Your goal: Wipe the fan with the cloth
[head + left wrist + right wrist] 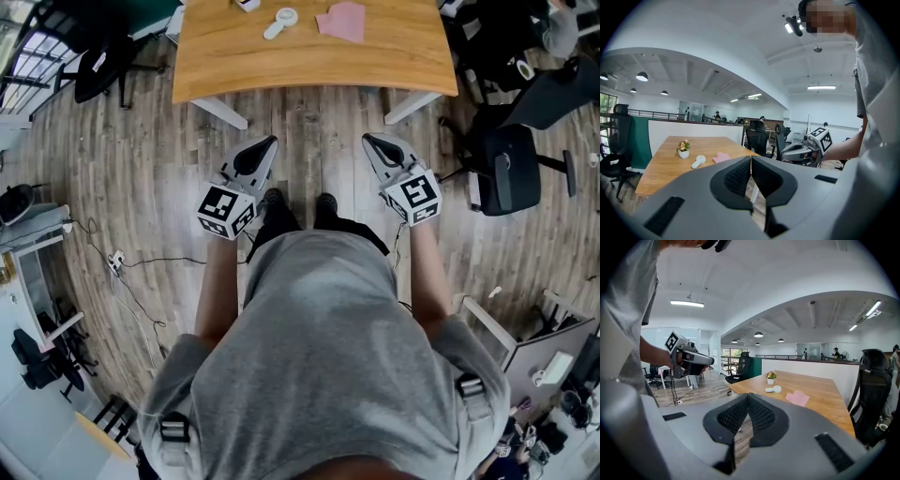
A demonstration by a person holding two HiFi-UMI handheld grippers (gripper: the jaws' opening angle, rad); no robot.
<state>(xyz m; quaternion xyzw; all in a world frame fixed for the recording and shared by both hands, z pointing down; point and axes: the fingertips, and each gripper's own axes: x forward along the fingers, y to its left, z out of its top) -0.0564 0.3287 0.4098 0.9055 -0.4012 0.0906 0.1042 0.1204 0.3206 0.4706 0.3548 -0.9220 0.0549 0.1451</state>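
Left hand-held gripper [270, 142] and right hand-held gripper [368, 140]: jaws together, empty, over the floor short of the surface's [309, 67] near edge. Fan [280, 22] and cloth [341, 21] lie near each other, well back from that edge. Risk: shut jaws would only shove the cloth, or knock the light fan sliding. Floor ahead is open; a chair [507, 169] stands off the near right corner.
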